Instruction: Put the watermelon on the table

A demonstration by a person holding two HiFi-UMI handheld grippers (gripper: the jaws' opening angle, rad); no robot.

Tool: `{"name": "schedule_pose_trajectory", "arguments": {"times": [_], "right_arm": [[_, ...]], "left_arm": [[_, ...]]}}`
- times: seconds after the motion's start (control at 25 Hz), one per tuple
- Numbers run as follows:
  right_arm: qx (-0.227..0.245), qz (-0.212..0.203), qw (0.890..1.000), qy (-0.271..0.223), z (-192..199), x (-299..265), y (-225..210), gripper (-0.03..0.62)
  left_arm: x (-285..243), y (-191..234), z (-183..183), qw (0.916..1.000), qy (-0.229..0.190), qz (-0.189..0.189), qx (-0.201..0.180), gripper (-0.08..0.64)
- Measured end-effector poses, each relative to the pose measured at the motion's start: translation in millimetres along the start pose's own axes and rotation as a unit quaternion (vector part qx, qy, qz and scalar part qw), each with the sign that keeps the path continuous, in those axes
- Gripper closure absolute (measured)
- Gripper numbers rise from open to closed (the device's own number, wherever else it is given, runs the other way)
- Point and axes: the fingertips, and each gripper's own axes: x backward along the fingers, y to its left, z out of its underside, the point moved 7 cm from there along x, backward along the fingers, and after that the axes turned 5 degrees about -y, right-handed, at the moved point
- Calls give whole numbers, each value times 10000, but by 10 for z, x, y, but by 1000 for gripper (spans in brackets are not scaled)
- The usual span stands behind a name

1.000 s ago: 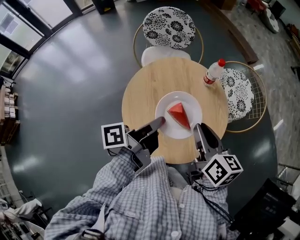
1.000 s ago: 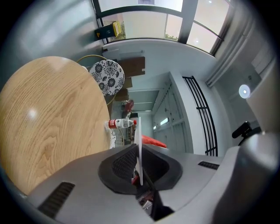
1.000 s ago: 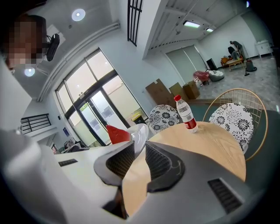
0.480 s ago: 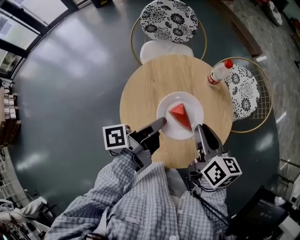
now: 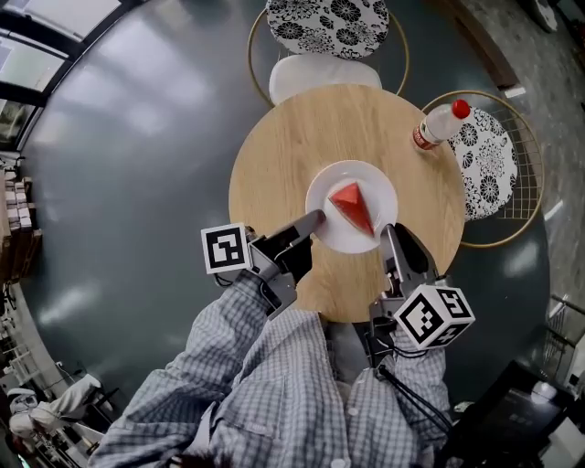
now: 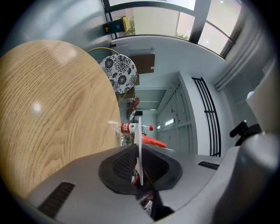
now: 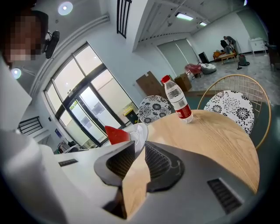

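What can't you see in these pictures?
- Head view: whether the white plate touches the round wooden table; the camera looks from above.
- Left gripper view: most of the red watermelon slice, behind the plate's edge and the jaws.
- Head view: label print on the red-capped clear bottle, too small.

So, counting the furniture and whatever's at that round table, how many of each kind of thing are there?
table: 1
chairs: 2
plate: 1
watermelon slice: 1
bottle: 1
Total: 6

table [image 5: 283, 155]: wood, matt, vis. grain | plate [image 5: 377, 192]: glossy, smooth | bottle [image 5: 437, 126]: clr plastic | chair frame [image 5: 528, 187]: wire metal
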Motion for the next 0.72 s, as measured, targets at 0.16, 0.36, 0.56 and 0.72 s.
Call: {"name": "schedule_pose_trajectory", "arguments": {"times": [0.16,0.36,0.56,0.72], "right_arm": [[-45,69,9999,71,67,-108,-97,512],[-148,236,9994,207,152,-252,-215,513],[-215,315,9986,372,241,-371,-291,515],[-278,371,9978,484,323,-464,-357,517]], "left_arm": [[-52,135,-50,10000,45,-43,20,537],[-137,333,-134,9999,113,-81,37,537],[-157,465,-179,9999,110,-119,45,537],[-158,571,-218,9997,119,-183,-91,537]]}}
